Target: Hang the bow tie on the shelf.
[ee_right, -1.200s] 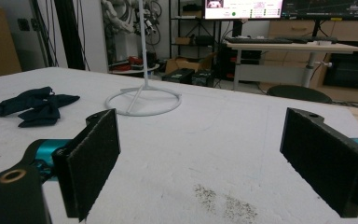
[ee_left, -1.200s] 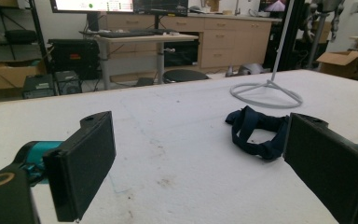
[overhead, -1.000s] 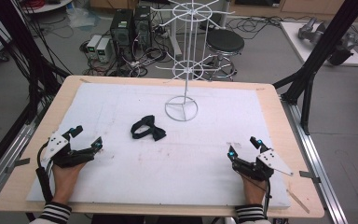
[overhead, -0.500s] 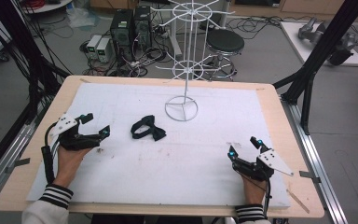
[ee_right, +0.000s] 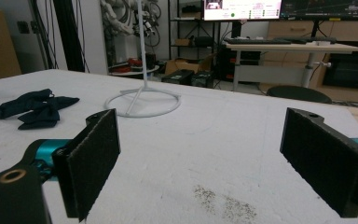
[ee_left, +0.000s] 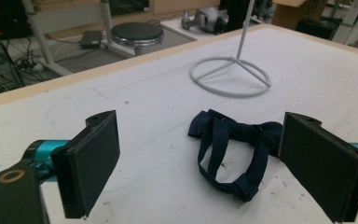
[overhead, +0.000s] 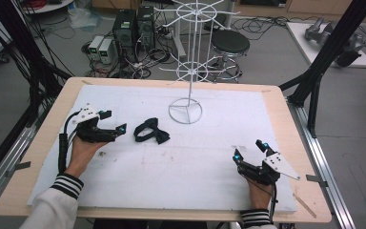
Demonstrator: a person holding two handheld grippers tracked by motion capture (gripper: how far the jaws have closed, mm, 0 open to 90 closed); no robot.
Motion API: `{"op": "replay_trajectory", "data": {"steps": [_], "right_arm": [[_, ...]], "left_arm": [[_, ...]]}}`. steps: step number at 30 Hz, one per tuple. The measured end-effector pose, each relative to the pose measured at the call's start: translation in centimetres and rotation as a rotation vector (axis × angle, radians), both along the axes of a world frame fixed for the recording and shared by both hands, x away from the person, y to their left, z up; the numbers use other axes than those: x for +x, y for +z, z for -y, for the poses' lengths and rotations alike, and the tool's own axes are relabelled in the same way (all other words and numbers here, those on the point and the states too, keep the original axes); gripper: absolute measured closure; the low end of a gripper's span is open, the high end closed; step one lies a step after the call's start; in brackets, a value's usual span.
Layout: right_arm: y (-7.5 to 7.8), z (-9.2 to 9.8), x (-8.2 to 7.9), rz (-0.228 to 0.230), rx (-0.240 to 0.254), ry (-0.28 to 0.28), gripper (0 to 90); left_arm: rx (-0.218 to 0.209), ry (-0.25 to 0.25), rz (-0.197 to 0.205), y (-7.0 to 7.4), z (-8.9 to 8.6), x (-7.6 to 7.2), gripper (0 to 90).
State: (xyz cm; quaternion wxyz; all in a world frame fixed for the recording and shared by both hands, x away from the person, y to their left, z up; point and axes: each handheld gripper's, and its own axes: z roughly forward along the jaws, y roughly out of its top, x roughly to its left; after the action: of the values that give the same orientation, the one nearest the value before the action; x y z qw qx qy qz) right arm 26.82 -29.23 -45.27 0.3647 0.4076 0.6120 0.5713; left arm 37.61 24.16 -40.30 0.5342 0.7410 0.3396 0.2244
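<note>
A dark navy bow tie (overhead: 150, 131) with its strap looped lies on the white mat, left of centre; it also appears in the left gripper view (ee_left: 235, 149) and far off in the right gripper view (ee_right: 31, 108). My left gripper (overhead: 114, 121) is open just left of the bow tie, jaws pointing at it, nothing between them (ee_left: 205, 158). My right gripper (overhead: 250, 150) rests open at the mat's front right, empty (ee_right: 200, 154). A white wire display stand (overhead: 187, 71) rises from a ring base behind the bow tie.
The white mat (overhead: 209, 167) covers a wooden table (overhead: 286, 124) edged by metal rails. A black stool (overhead: 229, 45), computer towers (overhead: 134, 26) and cables stand on the floor beyond the far edge. Dark specks mark the mat near the right gripper.
My left gripper has moved forward and to the right, from the front left of the mat up close to the bow tie. The right gripper has stayed in place.
</note>
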Motion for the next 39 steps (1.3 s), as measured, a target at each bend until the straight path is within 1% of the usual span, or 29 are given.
{"op": "replay_trajectory", "data": {"steps": [4,5,7,8,9,10,11,13,14,15,16,17,18,19,20,21,22,23,24,25,26,28,30,31,32,33,34,37,39], "right_arm": [[0.0,0.0,0.0,0.0,-0.001,0.0,11.1],[0.0,0.0,0.0,0.0,0.0,0.0,11.1],[0.0,0.0,0.0,0.0,-0.001,0.0,11.1],[0.0,0.0,0.0,-0.001,0.001,-0.001,11.1],[0.0,0.0,0.0,0.0,0.001,-0.001,11.1],[0.0,0.0,0.0,0.001,0.001,0.0,11.1],[0.0,0.0,0.0,0.003,0.0,0.0,11.1],[0.0,0.0,0.0,0.004,0.0,-0.001,11.1],[0.0,0.0,0.0,0.005,0.001,0.0,11.1],[0.0,0.0,0.0,0.01,-0.003,-0.002,11.1],[0.0,0.0,-0.1,0.004,0.002,-0.002,11.1],[0.0,0.0,0.0,0.009,-0.001,-0.003,11.1],[0.0,0.0,0.0,0.009,0.0,-0.003,11.1],[0.0,0.0,-0.1,0.002,0.004,-0.002,11.1],[0.0,0.0,0.0,0.009,-0.001,-0.003,11.1],[0.0,0.0,0.0,0.011,-0.003,-0.003,11.1],[0.0,0.0,-0.1,0.003,0.002,-0.002,11.1],[0.0,0.0,-0.1,0.003,0.002,-0.002,11.1],[0.0,0.0,0.0,0.011,-0.001,-0.003,11.1],[0.0,0.0,0.0,0.011,-0.003,-0.004,11.1],[0.0,0.0,0.0,0.011,-0.003,-0.004,11.1],[0.0,0.0,-0.1,0.004,0.002,-0.002,11.1],[0.0,0.0,0.0,0.012,-0.004,-0.003,11.1],[0.0,0.0,-0.1,0.003,0.004,-0.003,11.1],[0.0,0.0,0.0,0.011,-0.003,-0.004,11.1],[0.0,0.0,0.0,0.009,0.001,-0.005,11.1],[0.0,0.0,0.0,0.008,0.001,-0.004,11.1],[0.0,0.0,0.0,0.011,-0.001,-0.004,11.1],[0.0,0.0,0.0,0.011,0.0,-0.005,11.1]], "left_arm": [[0.031,-0.017,-0.032,0.2,0.6,1.0,14.5],[0.037,-0.024,-0.049,0.2,0.7,1.3,14.5],[0.058,-0.035,-0.067,0.4,0.9,1.8,15.3],[0.062,-0.043,-0.078,0.4,1.1,2.1,15.9],[0.081,-0.047,-0.086,0.4,1.2,2.3,16.1],[0.081,-0.047,-0.086,0.4,1.2,2.3,16.2],[0.086,-0.054,-0.107,0.4,1.5,2.7,16.3],[0.106,-0.066,-0.123,0.4,1.9,3.1,17.7],[0.107,-0.074,-0.135,0.3,2.1,3.3,18.3],[0.129,-0.084,-0.145,0.3,2.3,3.5,18.5],[0.146,-0.087,-0.158,0.3,2.5,3.7,18.5],[0.146,-0.087,-0.158,0.3,2.5,3.7,18.5],[0.158,-0.096,-0.173,0.3,2.8,3.9,18.5],[0.192,-0.106,-0.208,0.3,3.2,4.4,18.5],[0.192,-0.106,-0.208,0.3,3.2,4.4,18.5],[0.21,-0.109,-0.232,0.2,3.6,4.8,18.6],[0.219,-0.111,-0.24,0.2,3.8,4.9,18.6],[0.219,-0.111,-0.24,0.2,3.8,4.9,18.7],[0.244,-0.123,-0.259,0.3,4.3,5.3,18.9],[0.257,-0.125,-0.271,0.3,4.6,5.4,19.0],[0.257,-0.125,-0.271,0.3,4.6,5.4,19.1],[0.278,-0.132,-0.298,0.3,5.2,5.7,19.0],[0.287,-0.135,-0.303,0.3,5.4,5.9,19.2],[0.295,-0.13,-0.317,0.2,5.6,6.1,19.3],[0.295,-0.13,-0.317,0.2,5.6,6.1,19.7],[0.296,-0.125,-0.323,0.2,5.7,6.2,20.0],[0.309,-0.122,-0.328,0.2,5.7,6.4,20.2],[0.318,-0.119,-0.336,0.3,5.8,6.7,22.9],[0.328,-0.117,-0.351,0.3,6.0,6.9,24.8]]}}
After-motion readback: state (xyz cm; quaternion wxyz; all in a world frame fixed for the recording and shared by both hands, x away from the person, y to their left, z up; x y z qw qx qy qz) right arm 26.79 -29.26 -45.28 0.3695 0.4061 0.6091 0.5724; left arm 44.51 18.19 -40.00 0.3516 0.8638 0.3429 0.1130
